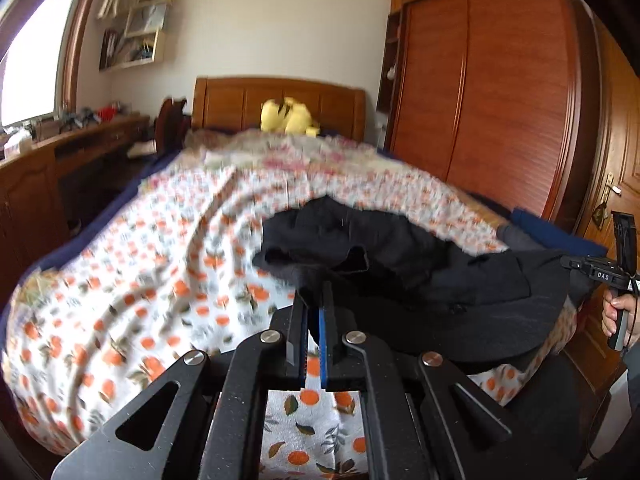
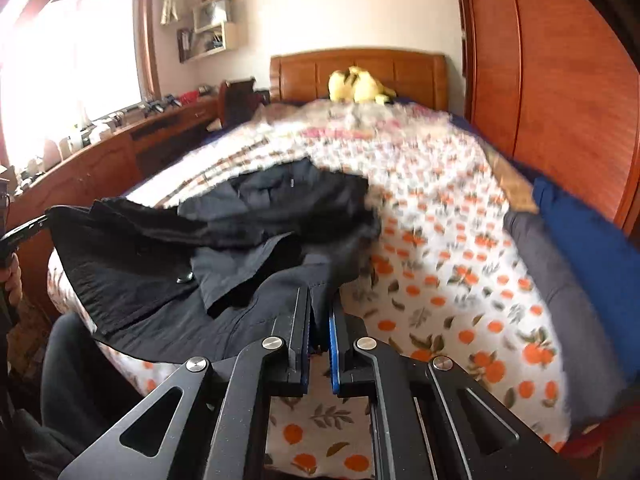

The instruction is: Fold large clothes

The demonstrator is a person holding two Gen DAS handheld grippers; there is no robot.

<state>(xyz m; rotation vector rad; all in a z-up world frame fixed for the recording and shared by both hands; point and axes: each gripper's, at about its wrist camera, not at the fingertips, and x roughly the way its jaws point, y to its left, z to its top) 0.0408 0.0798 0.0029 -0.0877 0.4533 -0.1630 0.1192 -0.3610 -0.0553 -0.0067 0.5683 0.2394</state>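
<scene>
Both grippers, left [image 1: 316, 300] and right [image 2: 320, 308], pinch the big black cloth coat [image 2: 240, 240] tight in their fingers, on the orange-print bed [image 1: 160, 280].

Bed [image 1: 280, 98]: wooden frame with a panelled headboard at the far end, standing just beside a tall wooden wardrobe.
Cover [image 1: 160, 264]: white sheet printed with oranges and leaves, spread over most of the bed; a dark blue layer shows along its edges.
Black garment [image 2: 256, 248]: rumpled, lying on the cover near the foot, one part hanging over the near edge.
Yellow plush toy [image 1: 288, 116]: sits at the head, against the headboard.
Blue cushion [image 2: 592, 264]: on the wardrobe side, with a grey cushion [image 2: 560, 296] just beside it.
</scene>
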